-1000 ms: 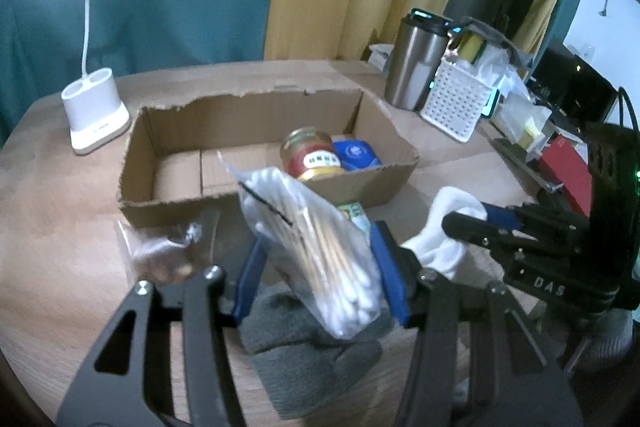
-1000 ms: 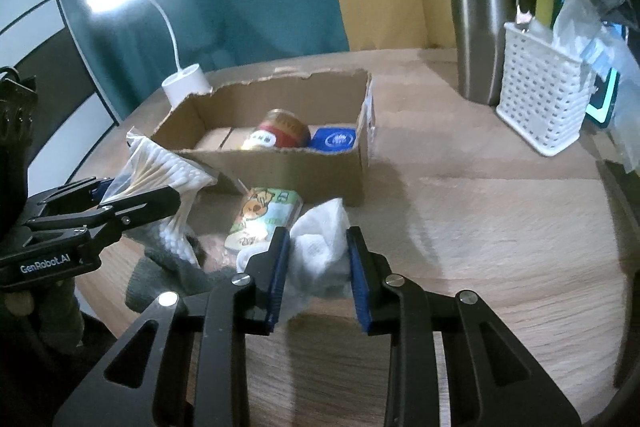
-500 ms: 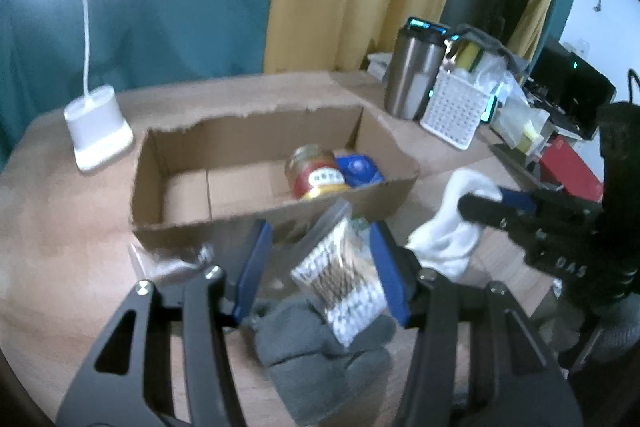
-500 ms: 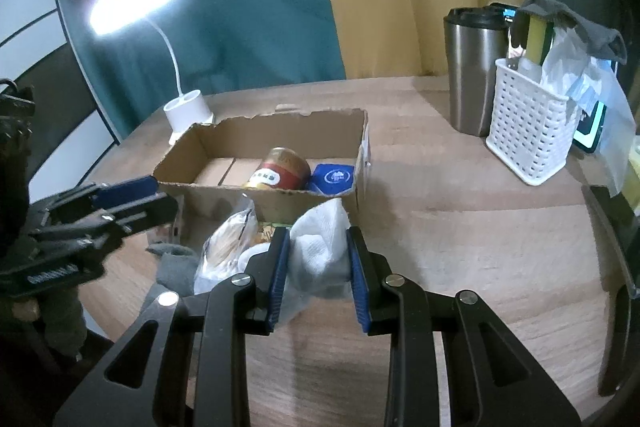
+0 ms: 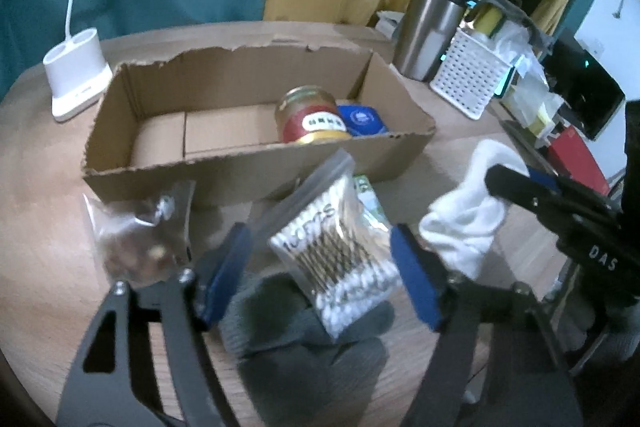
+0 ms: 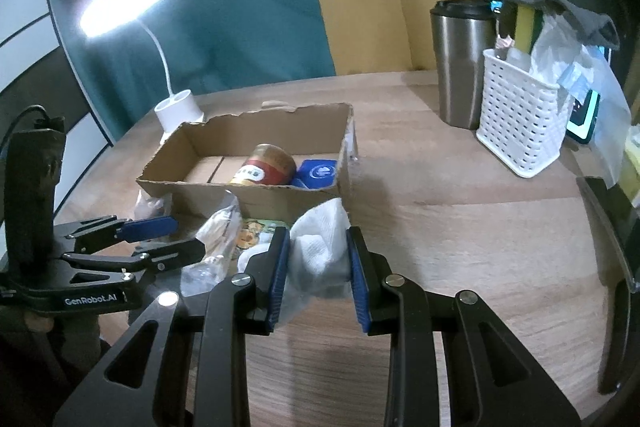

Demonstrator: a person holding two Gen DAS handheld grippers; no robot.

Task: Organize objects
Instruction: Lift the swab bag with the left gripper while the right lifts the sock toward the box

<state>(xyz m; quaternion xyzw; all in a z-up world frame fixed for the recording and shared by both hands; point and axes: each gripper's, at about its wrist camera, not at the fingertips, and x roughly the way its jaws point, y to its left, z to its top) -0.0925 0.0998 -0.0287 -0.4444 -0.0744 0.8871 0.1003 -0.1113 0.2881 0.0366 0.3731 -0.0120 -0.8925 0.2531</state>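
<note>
My left gripper [image 6: 160,239], marked "GenRobot.AI", has just been opening, pads clear of the cotton-swab bag [image 5: 340,263]; my right gripper [image 6: 318,267], marked "DAS", clamps a white cloth [image 6: 320,247].

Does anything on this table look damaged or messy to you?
Yes. The cardboard box has a ragged, torn top edge, as if its flaps were ripped off. In front of it the bag of cotton swabs lies tilted across a grey cloth between the open jaws of the left gripper, which have just been opening.
</note>
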